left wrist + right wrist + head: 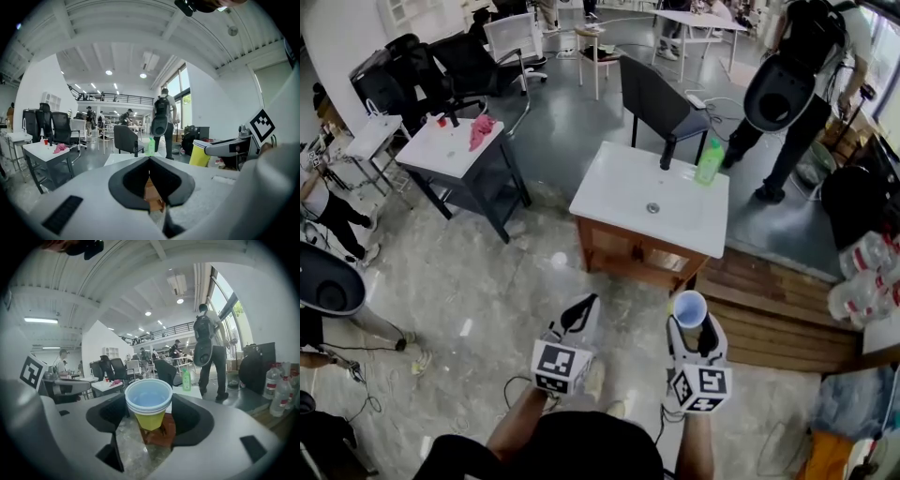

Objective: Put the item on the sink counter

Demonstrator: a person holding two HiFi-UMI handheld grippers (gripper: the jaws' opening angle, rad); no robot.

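Note:
A paper cup (689,307), blue inside and yellow outside (149,404), is held upright in the air by my right gripper (690,323), whose jaws are shut on its sides (149,414). Ahead stands the sink counter (619,187), a white top on a wooden frame, with a black faucet (667,155) and a green bottle (710,161) at its far edge. My left gripper (580,317) hangs beside the right one, shut with nothing in it (150,161). The counter's white top (115,159) and the green bottle (151,146) show beyond the left jaws.
A white side table (441,155) with a pink cloth (481,131) stands to the left. Behind the counter are a black chair (661,98) and a person with a backpack (797,84). A wooden platform (769,314) and water bottles (862,272) lie right.

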